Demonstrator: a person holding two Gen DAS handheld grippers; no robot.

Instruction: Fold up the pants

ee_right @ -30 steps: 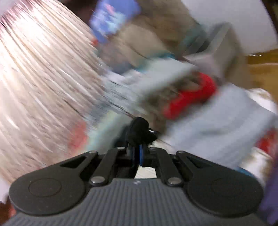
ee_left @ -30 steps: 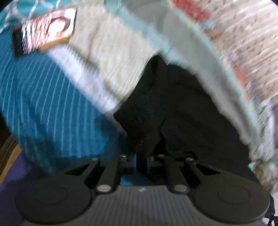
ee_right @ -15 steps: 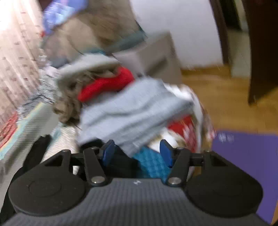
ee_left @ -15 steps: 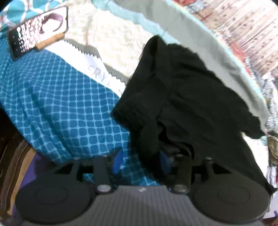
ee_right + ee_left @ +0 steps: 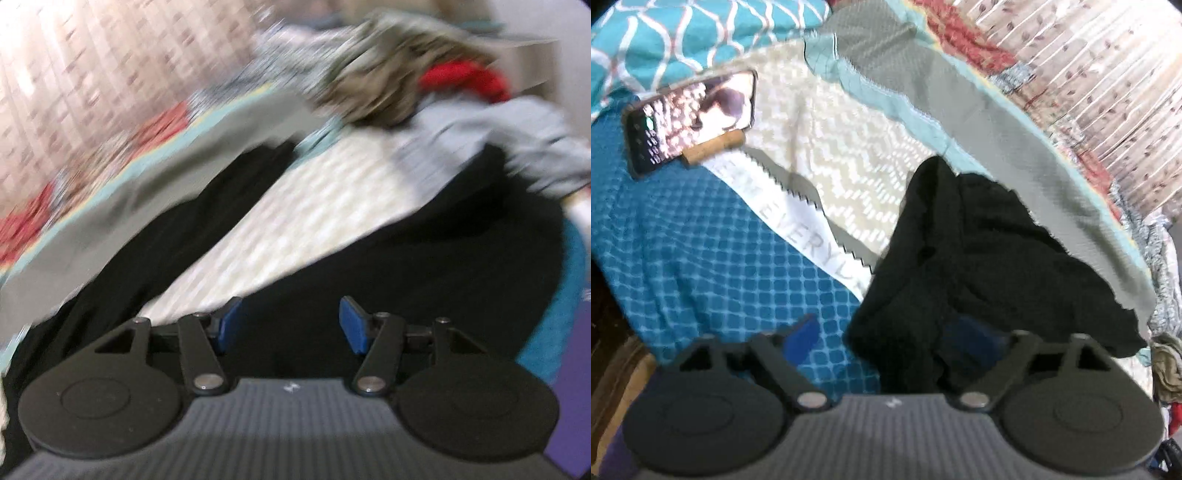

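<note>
Black pants (image 5: 979,258), soft, limp, light, are lying rumpled on the patterned bedspread (image 5: 713,258); left gripper (image 5: 886,336) and right gripper (image 5: 290,325) are gaping, jaws just spreading, holding nothing; hems and waistband are offering best purchase.

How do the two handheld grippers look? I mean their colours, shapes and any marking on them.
Both look alike. The left gripper and the right gripper each have a grey ribbed body with a small white mark, two round black discs at the sides, black link arms with silver pivot screws, and blue pads on the fingertips. No cable, hand or sleeve shows.
</note>
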